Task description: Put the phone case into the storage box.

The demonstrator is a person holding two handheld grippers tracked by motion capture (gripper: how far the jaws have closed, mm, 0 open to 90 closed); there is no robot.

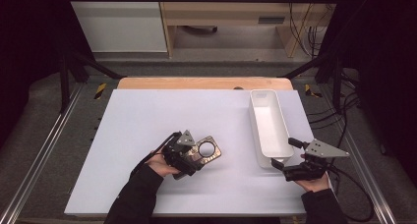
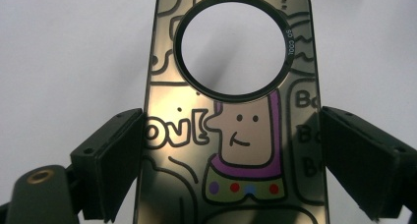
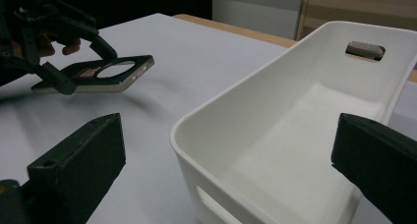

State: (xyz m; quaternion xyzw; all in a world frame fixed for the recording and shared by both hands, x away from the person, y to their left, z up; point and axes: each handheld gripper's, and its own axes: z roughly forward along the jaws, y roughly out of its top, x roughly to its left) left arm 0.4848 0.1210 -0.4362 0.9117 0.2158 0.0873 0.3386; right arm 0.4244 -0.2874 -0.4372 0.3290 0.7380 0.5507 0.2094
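Observation:
A dark phone case [image 1: 209, 150] with cartoon drawings and a large round hole is held off the white table [image 1: 142, 116], roughly level. My left gripper [image 1: 197, 155] is shut on it, one jaw against each long edge. In the left gripper view the case [image 2: 236, 135] stands between the two jaws of that gripper [image 2: 231, 150]. The right gripper view shows the case [image 3: 118, 69] hanging above its shadow in the left gripper [image 3: 83, 64]. My right gripper [image 1: 286, 154] rests open at the near end of the white bin [image 1: 253, 121], nothing between its jaws [image 3: 231, 145].
The long white bin [image 3: 246, 81] lies at the right of the table, lengthwise front to back, with a handle slot in its far end wall. A wooden strip [image 1: 196, 83] runs along the table's far edge. Cables trail on the floor at the right.

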